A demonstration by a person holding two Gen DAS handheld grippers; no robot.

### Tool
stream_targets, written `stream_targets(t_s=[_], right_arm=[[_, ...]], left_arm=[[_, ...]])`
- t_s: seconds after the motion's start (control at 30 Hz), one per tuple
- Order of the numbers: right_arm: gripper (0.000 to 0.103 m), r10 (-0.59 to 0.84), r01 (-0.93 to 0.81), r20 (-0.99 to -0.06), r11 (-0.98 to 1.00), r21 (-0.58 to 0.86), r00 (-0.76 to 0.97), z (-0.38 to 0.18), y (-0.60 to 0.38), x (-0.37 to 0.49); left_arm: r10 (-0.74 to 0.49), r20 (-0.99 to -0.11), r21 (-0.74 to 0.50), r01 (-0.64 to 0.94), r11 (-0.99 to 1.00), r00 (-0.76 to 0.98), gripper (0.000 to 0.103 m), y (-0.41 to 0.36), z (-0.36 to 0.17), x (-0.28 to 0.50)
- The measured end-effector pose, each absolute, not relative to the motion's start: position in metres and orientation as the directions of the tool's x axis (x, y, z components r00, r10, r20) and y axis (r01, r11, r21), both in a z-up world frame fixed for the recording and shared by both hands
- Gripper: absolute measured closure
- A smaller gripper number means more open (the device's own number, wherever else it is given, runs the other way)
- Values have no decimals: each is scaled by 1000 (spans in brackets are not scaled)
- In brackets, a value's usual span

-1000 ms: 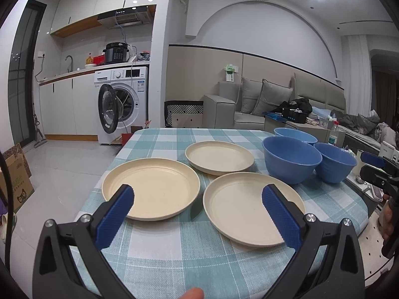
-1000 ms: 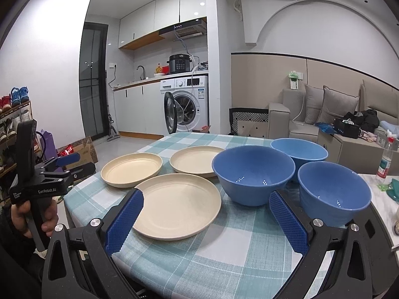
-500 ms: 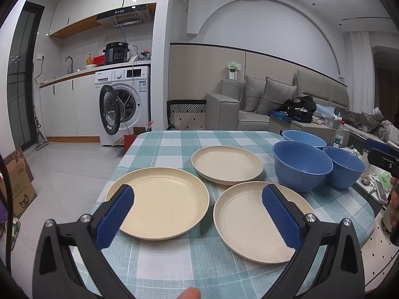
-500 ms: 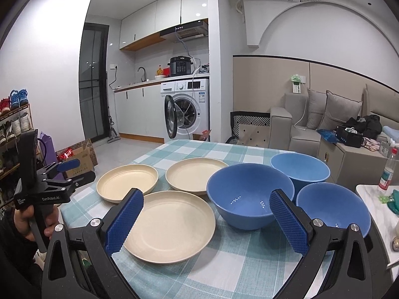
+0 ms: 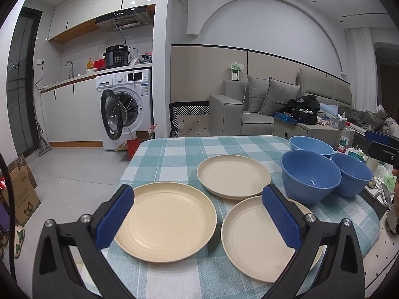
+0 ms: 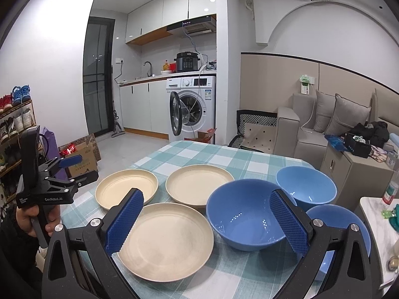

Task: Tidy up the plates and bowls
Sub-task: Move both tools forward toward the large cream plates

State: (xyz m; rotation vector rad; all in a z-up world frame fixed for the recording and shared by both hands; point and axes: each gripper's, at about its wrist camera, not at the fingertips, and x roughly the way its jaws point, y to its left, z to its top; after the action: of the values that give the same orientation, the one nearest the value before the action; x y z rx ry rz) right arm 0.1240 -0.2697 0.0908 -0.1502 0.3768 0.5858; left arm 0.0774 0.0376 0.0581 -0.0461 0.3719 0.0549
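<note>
Three cream plates lie on the checked table: one left (image 5: 164, 221), one farther back (image 5: 234, 175), one near right (image 5: 251, 236). To their right stand three blue bowls, the large one (image 5: 310, 174) in front, one behind it (image 5: 310, 145) and one at the table's right edge (image 5: 354, 172). My left gripper (image 5: 197, 199) hovers open above the two near plates, holding nothing. My right gripper (image 6: 207, 199) is open and empty over the near plate (image 6: 167, 239) and the large bowl (image 6: 245, 214). A hand holds the left gripper (image 6: 72, 167) off the table's left side.
The table (image 5: 174, 154) with a teal checked cloth ends close to the plates at left and front. A washing machine (image 5: 124, 109) with its door open stands behind, a sofa (image 5: 249, 109) at back right. A low side table (image 6: 379, 224) with a bottle (image 5: 344, 137) is at right. A cardboard box (image 5: 20, 189) sits on the floor.
Both grippers have drawn back and up a little, so the dishes sit lower in both views. Nothing on the table has moved, and both grippers stay open.
</note>
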Motion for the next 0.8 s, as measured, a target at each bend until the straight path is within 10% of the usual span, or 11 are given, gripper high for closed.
stream_targets(t_s=[0.8], right_arm=[[0, 535, -616, -502, 788, 7, 679, 110, -238, 206]], left_arm=[[71, -401, -15, -84, 996, 913, 0, 40, 75, 134]])
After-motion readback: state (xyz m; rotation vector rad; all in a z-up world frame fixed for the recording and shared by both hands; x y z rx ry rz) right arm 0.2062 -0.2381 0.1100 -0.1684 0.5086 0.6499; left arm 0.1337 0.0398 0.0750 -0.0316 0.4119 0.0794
